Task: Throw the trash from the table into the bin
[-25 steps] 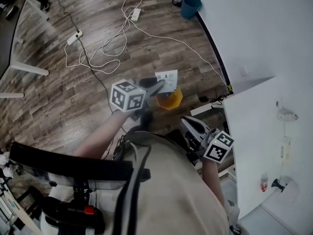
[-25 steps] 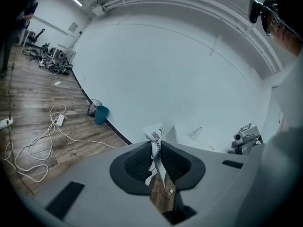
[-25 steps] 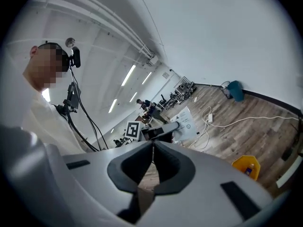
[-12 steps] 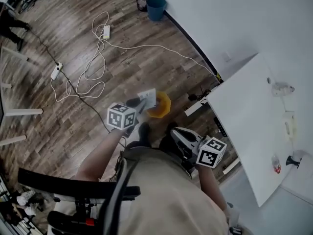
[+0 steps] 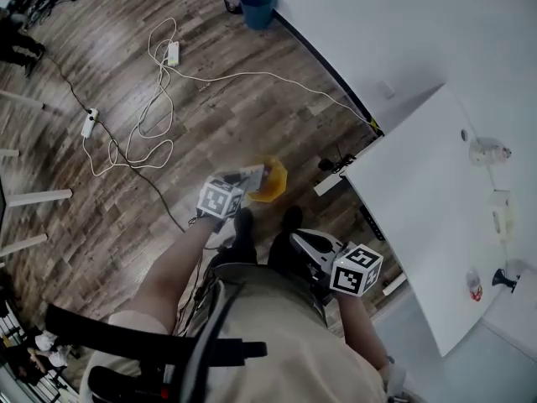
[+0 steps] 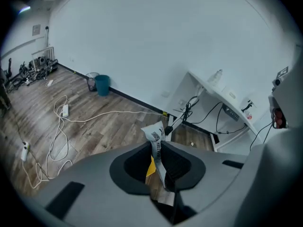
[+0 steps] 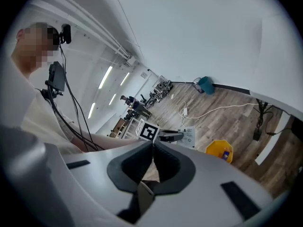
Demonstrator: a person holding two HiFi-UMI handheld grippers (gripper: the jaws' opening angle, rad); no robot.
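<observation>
Pinching a white wrapper [image 6: 155,135] between its jaws, the left tool [image 6: 160,162] hangs above the yellow bin [image 5: 273,183] on the floor; centre it over the opening before releasing. The right tool [image 7: 152,151] is closed and empty, near the counter [image 5: 419,217].

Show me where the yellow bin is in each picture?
Head view: the yellow bin is on the floor mid-picture, beside the left gripper.
Left gripper view: a yellow sliver shows between the jaws, behind the wrapper.
Right gripper view: right of centre, on the floor.
Shared landmark: blue bucket by the wall.
</observation>
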